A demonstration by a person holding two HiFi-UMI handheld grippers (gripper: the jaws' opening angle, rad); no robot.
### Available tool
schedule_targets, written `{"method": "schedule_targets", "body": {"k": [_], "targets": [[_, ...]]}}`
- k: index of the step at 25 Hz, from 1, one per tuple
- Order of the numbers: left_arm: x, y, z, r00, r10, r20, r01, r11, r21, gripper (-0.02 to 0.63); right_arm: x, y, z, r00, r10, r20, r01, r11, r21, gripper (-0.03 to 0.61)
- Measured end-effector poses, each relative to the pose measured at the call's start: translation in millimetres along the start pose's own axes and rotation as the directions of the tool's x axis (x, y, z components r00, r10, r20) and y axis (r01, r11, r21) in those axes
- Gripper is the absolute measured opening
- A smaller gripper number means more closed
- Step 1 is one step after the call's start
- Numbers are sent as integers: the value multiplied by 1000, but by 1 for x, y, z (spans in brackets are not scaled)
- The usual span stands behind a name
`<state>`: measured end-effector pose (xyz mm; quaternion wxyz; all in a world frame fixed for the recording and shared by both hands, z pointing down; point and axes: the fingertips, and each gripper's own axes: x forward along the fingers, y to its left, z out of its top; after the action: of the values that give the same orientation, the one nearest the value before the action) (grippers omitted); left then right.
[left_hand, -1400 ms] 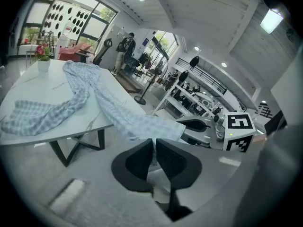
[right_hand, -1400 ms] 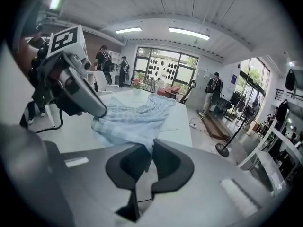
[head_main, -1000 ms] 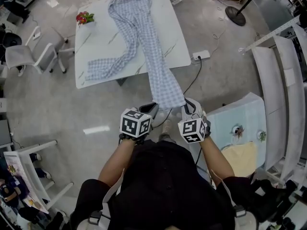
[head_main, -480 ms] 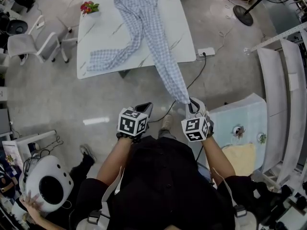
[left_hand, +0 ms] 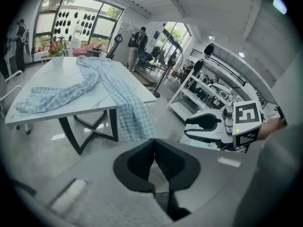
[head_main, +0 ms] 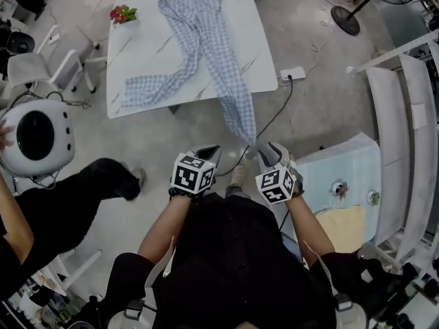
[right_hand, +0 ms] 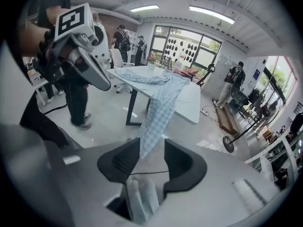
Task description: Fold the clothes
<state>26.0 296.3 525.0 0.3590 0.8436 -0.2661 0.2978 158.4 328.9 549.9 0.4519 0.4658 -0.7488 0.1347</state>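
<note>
Blue checked trousers [head_main: 199,40] lie on the white table [head_main: 137,60]; one leg [head_main: 240,118] hangs off the near edge towards me. My right gripper [head_main: 264,153] sits at that leg's end. Its jaws have just been opening. In the right gripper view the leg [right_hand: 158,110] runs through the gap of the right gripper [right_hand: 151,150] without being pressed, and its hem shows deep in the throat. My left gripper [head_main: 208,155] is beside it, shut and empty; its pads meet in the left gripper view [left_hand: 154,148].
A person in black [head_main: 62,204] stands at the left with a white round device [head_main: 38,136]. A flower pot [head_main: 122,14] sits on the table's far corner. A power strip [head_main: 291,76] with a cable lies on the floor. A pale blue unit [head_main: 343,177] stands right.
The right jaws have parted and the trouser leg, pulled taut before, now hangs slacker. Both grippers sank a little. The person with the white device came in from the lower left.
</note>
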Motion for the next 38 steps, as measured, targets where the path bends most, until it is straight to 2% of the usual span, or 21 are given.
{"method": "schedule_targets", "body": {"k": [12, 19, 25, 30, 35, 38], "targets": [[6, 2, 33, 996, 89, 31, -90, 995, 36, 8, 4, -44, 27, 995, 12, 96, -16, 999, 35, 172], [-10, 27, 63, 980, 181, 86, -186, 981, 53, 8, 14, -54, 65, 985, 57, 164, -64, 997, 37, 167], [-36, 80, 81, 968, 226, 110, -234, 970, 64, 8, 40, -41, 118, 978, 72, 195, -75, 997, 9, 161], [-58, 144, 91, 967, 239, 88, -247, 964, 102, 17, 75, -14, 172, 977, 102, 188, -116, 991, 61, 155], [-84, 227, 81, 954, 299, 26, -298, 931, 211, 47, 116, 24, 220, 977, 129, 167, -146, 984, 97, 149], [-95, 272, 69, 948, 317, -24, -300, 917, 263, 61, 137, 47, 247, 977, 139, 159, -159, 980, 118, 147]]}}
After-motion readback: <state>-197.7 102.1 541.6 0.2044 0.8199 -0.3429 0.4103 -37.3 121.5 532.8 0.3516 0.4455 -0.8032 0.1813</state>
